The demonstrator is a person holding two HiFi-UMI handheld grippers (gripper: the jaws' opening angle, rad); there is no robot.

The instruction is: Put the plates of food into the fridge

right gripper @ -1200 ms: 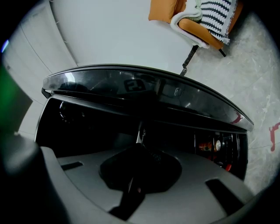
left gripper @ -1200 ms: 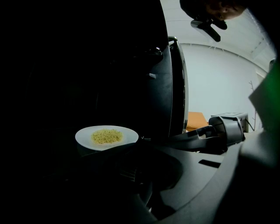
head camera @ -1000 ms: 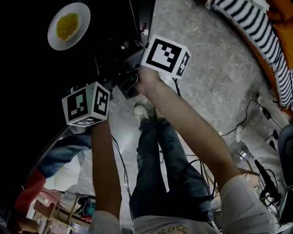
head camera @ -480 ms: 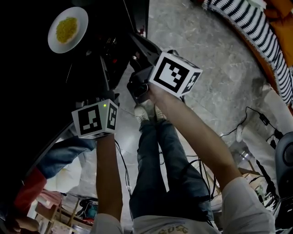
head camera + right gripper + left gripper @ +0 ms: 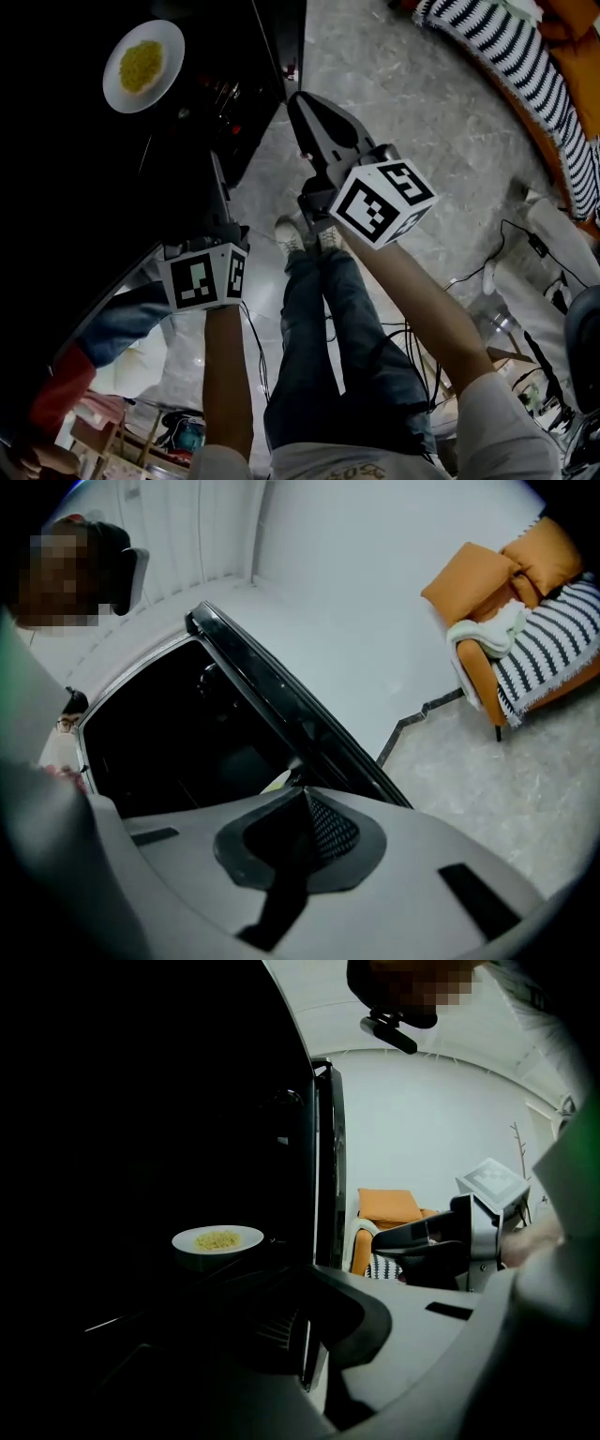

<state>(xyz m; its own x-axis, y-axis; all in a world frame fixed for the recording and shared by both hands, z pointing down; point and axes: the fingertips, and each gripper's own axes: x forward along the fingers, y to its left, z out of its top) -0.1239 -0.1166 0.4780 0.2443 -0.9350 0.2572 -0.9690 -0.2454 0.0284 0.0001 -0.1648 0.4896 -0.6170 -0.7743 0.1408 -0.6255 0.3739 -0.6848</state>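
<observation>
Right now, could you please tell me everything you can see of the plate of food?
The plate is round, white and shallow, ceramic by its look, and lies flat. A small heap of yellow, crumbly food sits in its middle, leaving the broad rim bare. It rests inside the dark fridge; what lies under it is too dark to tell. Nothing else is seen touching it.

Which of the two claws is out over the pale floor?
The right gripper, the one with the tilted cube; the left gripper sits at the dark fridge's edge.
</observation>
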